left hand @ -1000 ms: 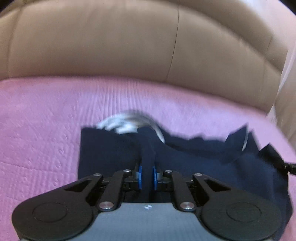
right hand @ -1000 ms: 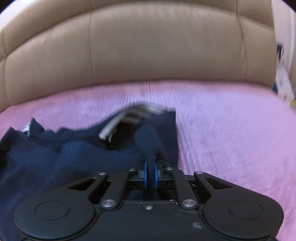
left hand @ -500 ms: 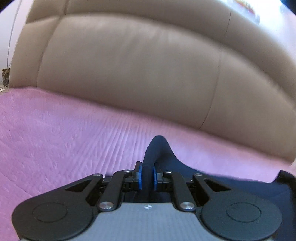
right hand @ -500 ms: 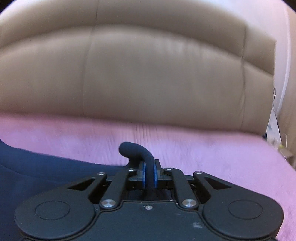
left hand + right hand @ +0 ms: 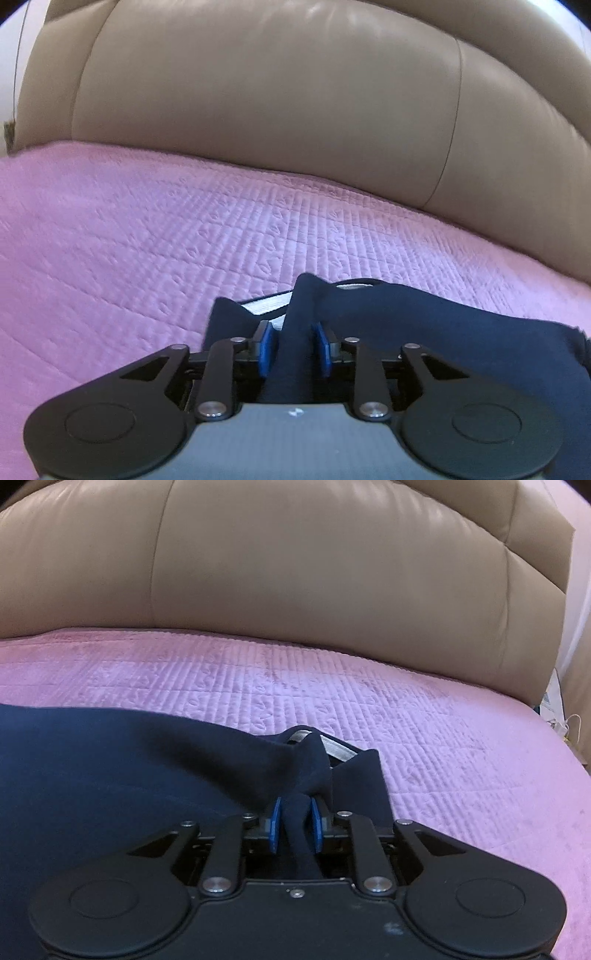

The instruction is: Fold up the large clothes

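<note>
Navy garment (image 5: pixel 110 775) pinched in both claws, left (image 5: pixel 293 345), right (image 5: pixel 295 825), on pink quilt (image 5: pixel 147 240), tan sofa back (image 5: pixel 258 110) behind

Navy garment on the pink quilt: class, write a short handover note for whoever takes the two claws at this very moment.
Left claw: blue pads parted around a ridge of the navy garment; whether it still pinches is unclear.
Right claw: same, fabric runs between its pads, grip uncertain.
Garment: spread low over the pink quilt in front of the tan sofa back; a grey-white band shows at the edge near each claw.
Done: one fold seems laid, a navy layer over another at the band.
Left: probably let go, smooth it, then fold again.
</note>
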`<state>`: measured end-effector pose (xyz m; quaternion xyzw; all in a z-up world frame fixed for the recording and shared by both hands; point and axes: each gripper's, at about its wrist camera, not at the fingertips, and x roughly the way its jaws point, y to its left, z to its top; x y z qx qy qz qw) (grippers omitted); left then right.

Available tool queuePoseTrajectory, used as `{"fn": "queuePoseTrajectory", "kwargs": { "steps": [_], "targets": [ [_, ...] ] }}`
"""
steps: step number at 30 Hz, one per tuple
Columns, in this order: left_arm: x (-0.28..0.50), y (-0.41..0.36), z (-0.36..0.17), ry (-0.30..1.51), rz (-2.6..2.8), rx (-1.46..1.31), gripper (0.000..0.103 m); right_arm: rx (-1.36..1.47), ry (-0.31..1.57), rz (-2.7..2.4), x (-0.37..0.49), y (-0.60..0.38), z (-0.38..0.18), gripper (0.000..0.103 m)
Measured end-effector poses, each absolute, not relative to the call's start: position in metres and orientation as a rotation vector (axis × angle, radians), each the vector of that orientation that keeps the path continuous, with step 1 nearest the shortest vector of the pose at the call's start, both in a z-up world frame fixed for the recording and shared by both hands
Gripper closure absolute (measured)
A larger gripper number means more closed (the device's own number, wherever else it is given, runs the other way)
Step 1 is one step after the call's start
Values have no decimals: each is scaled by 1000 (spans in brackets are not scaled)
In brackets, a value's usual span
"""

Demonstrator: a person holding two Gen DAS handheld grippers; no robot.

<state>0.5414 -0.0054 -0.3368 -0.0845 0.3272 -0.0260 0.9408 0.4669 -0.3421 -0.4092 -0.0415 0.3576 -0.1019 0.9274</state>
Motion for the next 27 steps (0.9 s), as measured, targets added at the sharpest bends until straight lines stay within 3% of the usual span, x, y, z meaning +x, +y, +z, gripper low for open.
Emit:
{"fn": "queuePoseTrajectory", "kwargs": {
  "steps": [5,8,10,16,23,27],
  "targets": [
    [470,-3,-278,592,-113,-181,77,91,639,-103,399,-333,-333,80],
    [428,-7,-276,644,-134,-215,77,133,654,13,359,-303,-315,81],
    [406,-8,-288,707,-155,-275,77,149,690,91,343,-279,-320,90],
    [385,-2,-346,814,-87,-365,78,99,909,169,361,-230,-396,94],
    [372,11,-337,813,-62,-404,77,190,870,143,377,-241,-414,103],
    [339,29,-322,765,28,-467,57,112,844,136,377,-230,-413,103]
  ]
}}
